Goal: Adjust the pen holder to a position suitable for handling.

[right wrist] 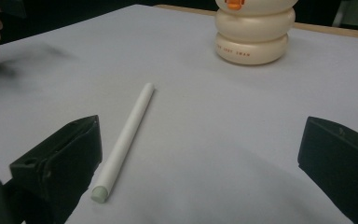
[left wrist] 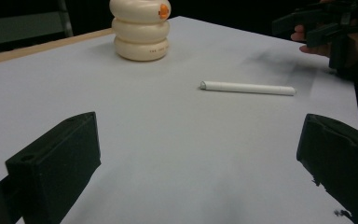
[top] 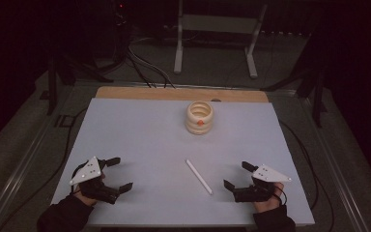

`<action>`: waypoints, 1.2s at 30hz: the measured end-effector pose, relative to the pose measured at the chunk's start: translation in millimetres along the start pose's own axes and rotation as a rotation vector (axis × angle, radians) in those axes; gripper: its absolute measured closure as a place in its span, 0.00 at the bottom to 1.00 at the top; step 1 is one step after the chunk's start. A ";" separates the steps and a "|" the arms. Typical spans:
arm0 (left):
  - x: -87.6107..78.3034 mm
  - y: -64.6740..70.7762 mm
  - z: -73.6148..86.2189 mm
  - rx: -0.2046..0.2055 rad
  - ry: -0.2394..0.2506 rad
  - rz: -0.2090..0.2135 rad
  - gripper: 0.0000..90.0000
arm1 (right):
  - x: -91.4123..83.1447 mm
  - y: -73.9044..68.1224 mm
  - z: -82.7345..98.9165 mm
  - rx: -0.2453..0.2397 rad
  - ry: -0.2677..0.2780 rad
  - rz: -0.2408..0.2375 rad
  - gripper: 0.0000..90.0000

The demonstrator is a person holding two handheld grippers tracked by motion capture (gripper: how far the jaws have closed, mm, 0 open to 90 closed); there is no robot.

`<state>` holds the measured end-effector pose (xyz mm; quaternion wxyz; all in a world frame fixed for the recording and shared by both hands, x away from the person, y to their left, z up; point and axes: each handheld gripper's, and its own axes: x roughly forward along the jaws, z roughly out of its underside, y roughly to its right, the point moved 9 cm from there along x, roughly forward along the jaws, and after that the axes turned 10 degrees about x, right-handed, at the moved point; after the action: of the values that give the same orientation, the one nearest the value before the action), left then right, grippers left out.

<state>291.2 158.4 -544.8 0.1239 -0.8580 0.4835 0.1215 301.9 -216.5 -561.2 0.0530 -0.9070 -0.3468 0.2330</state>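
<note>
A white stick-like pen (top: 199, 176) lies flat on the pale table sheet (top: 140, 140), slanted, between my two hands. A cream ribbed holder (top: 199, 117) with an orange spot stands upright near the far edge. My left gripper (top: 118, 174) rests at the front left, jaws wide apart and nothing between them. My right gripper (top: 238, 175) rests at the front right, open too, a little right of the pen's near end. In the right gripper view the pen (right wrist: 125, 140) lies just inside the left jaw, touching neither. The left gripper view shows the pen (left wrist: 247, 88) and holder (left wrist: 141, 29) farther off.
A wooden strip (top: 181, 94) borders the table's far edge. Beyond it stand a white desk frame (top: 215, 36) and cables on the dark floor. A person's hands hold both grippers at the near edge.
</note>
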 end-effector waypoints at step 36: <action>0.7 1.9 -0.8 -0.030 0.001 0.027 0.00 | -2.6 -22.9 -40.3 -0.038 -0.036 -0.019 0.00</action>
<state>290.0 156.6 -544.4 0.1089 -0.8532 0.4933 0.1298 304.9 -198.3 -518.6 0.0319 -0.9002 -0.3605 0.2423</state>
